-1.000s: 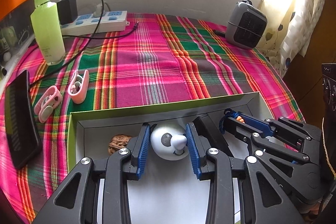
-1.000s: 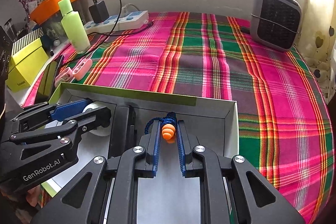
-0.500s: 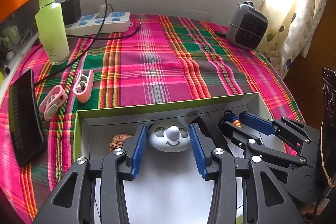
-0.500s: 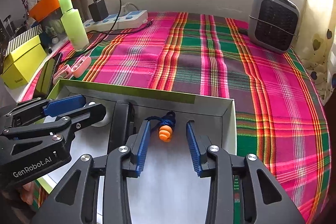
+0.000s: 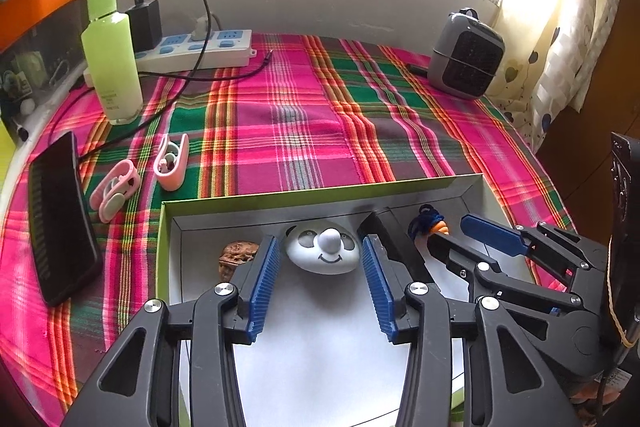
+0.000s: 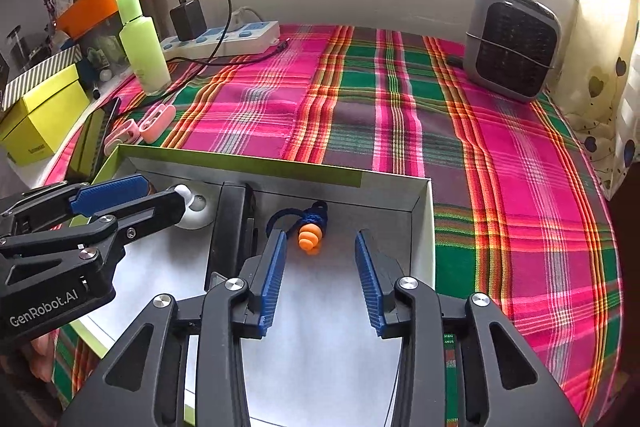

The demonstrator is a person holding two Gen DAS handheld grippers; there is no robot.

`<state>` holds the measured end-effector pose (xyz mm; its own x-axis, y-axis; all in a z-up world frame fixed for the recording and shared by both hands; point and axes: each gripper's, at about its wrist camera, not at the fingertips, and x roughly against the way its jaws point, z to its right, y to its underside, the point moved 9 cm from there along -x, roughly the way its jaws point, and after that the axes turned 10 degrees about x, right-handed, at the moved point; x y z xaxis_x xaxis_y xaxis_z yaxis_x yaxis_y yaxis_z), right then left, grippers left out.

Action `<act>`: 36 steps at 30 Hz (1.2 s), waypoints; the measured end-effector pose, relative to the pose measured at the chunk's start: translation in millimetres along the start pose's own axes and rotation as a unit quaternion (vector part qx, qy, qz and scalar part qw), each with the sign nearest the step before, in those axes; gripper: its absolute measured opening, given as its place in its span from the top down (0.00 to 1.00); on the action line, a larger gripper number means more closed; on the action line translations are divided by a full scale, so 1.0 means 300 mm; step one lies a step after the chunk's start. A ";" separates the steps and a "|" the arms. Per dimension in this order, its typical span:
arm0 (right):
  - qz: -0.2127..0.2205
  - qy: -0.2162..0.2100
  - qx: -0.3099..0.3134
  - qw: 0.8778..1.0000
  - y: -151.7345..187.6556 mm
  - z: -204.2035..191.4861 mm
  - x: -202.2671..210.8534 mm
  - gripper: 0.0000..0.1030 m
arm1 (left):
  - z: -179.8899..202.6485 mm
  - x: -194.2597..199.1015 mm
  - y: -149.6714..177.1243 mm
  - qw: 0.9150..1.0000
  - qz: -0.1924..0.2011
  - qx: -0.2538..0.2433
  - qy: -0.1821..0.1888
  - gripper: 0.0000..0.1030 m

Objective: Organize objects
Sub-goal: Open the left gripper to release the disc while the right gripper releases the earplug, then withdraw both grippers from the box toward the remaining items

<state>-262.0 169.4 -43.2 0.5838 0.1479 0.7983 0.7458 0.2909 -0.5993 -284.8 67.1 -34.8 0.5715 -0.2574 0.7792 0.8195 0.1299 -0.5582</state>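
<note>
Here both pairs of fingers stand apart, gripping nothing: left gripper (image 5: 320, 287), still opening, around the panda toy (image 5: 322, 251), right gripper (image 6: 320, 279) beside the orange earplug (image 6: 308, 241); better lift straight out of the box (image 6: 248, 163).

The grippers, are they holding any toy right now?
No. The left gripper is opening around the panda toy; the right gripper stands open by the orange earplug.

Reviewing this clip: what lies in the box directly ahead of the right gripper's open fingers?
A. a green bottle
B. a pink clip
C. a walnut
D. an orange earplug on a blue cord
D: in the right wrist view the orange earplug with its blue cord lies on the white floor of the box, just ahead of the right gripper, whose pads stand clear of it.
</note>
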 end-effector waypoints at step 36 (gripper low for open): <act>0.052 -0.003 -0.001 0.999 0.135 -0.102 0.245 0.64 | -0.012 0.235 0.191 0.999 0.033 0.002 0.002 0.57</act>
<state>-179.1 163.2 -10.5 0.6559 0.1835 0.7322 0.6817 0.2725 -0.6790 -197.7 53.1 -12.9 0.6240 -0.2519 0.7397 0.7803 0.1502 -0.6071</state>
